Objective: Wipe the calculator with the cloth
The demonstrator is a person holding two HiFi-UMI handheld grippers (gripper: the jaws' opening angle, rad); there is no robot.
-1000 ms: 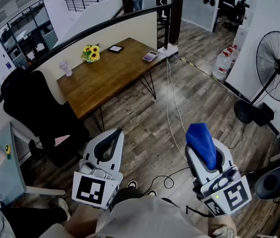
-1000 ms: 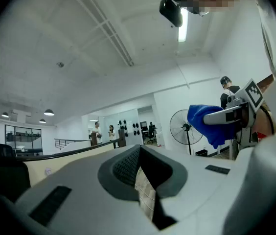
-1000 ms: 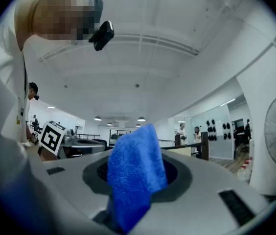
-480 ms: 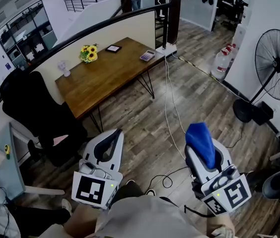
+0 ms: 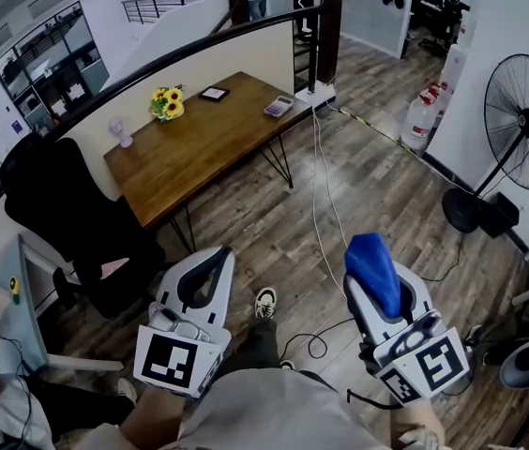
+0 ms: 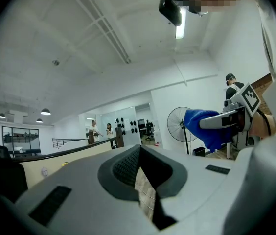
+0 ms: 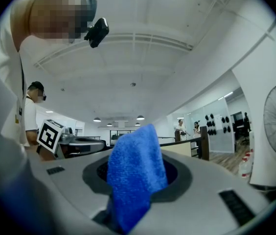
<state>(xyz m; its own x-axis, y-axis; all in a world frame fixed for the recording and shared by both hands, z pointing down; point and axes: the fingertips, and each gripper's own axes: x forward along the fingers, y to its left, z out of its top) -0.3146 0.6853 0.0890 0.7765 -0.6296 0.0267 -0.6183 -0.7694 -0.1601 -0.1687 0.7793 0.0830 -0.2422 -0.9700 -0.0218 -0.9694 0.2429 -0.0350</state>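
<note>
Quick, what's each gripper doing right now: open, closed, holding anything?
Left gripper: closed, nothing between its jaws.
Right gripper: closed on the blue terry cloth.

The blue cloth (image 5: 374, 268) is sticking up in a bunch, pinched between the jaws of the right tongs (image 5: 378, 287). The calculator (image 5: 278, 107) is lying flat near the far corner of the wooden bench (image 5: 189, 157), well apart from the cloth.

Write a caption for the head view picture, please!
Right gripper holds the blue cloth, far from the calculator on the wooden table.

Wooden table (image 5: 199, 153), sunflowers (image 5: 167, 101), floor fan (image 5: 527, 125), black chair (image 5: 63, 209)
</note>
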